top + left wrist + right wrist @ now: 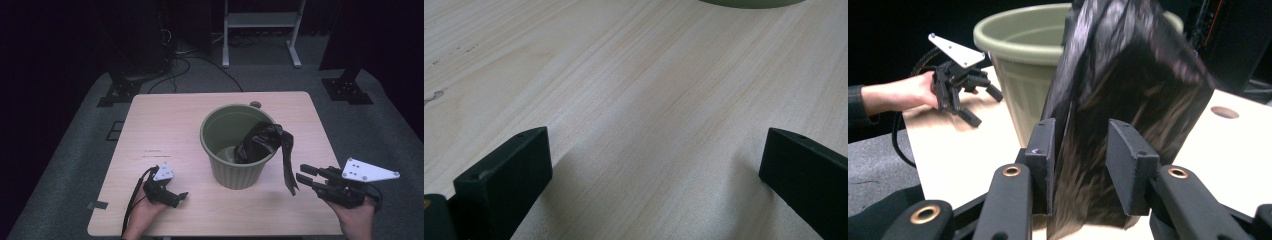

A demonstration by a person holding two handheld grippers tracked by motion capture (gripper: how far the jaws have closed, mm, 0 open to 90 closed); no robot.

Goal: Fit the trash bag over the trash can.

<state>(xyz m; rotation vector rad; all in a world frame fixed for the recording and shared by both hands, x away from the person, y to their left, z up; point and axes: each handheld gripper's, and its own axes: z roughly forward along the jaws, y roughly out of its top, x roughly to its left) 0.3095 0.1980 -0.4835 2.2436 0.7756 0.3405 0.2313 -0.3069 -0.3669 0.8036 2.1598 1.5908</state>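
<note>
R gripper (1079,165) jaws straddle black bag (1128,95) hanging over green bin (235,165)

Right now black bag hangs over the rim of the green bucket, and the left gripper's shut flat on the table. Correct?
Not quite. The left gripper is open: the left gripper view shows its jaws wide apart over bare table. The black bag does hang over the green bucket rim.
</note>
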